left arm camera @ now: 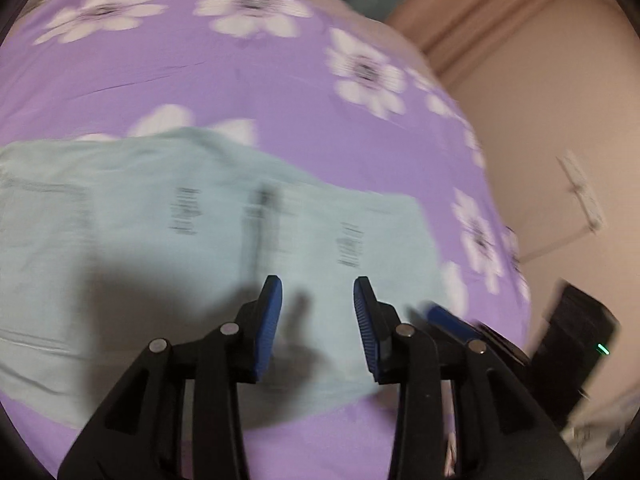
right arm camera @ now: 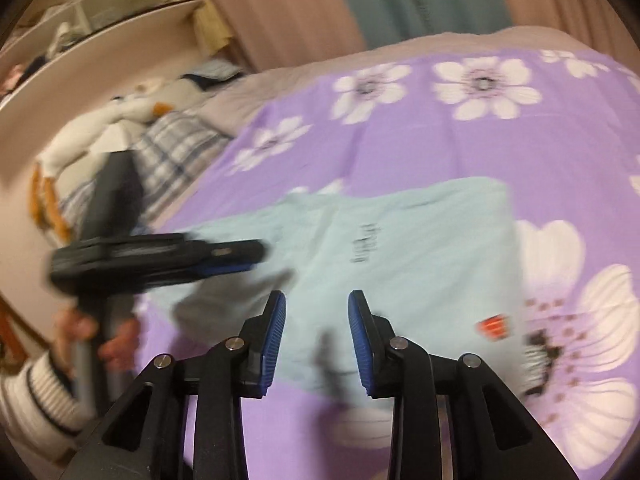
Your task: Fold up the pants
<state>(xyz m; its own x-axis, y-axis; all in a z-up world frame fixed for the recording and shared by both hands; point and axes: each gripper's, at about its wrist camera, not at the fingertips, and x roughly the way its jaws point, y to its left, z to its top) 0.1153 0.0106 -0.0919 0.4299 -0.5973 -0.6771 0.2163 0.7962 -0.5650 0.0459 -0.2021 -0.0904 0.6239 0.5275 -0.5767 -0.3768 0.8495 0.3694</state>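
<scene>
Pale mint-green pants (left arm camera: 192, 240) lie folded flat on a purple flowered bedsheet (left arm camera: 260, 80); they also show in the right wrist view (right arm camera: 400, 240). My left gripper (left arm camera: 318, 284) is open and empty, held just above the pants' right part. My right gripper (right arm camera: 317, 298) is open and empty above the pants' near edge. The left gripper also shows from the side in the right wrist view (right arm camera: 240, 258), over the pants' left edge. The right gripper's blue finger shows at the right edge of the left wrist view (left arm camera: 448, 316). Both views are motion-blurred.
The bedsheet (right arm camera: 400, 140) covers a bed. A plaid pillow (right arm camera: 176, 148) and a white stuffed toy (right arm camera: 100, 120) lie at its left side, with shelves (right arm camera: 100, 4) behind. A beige wall (left arm camera: 540, 120) stands right of the bed.
</scene>
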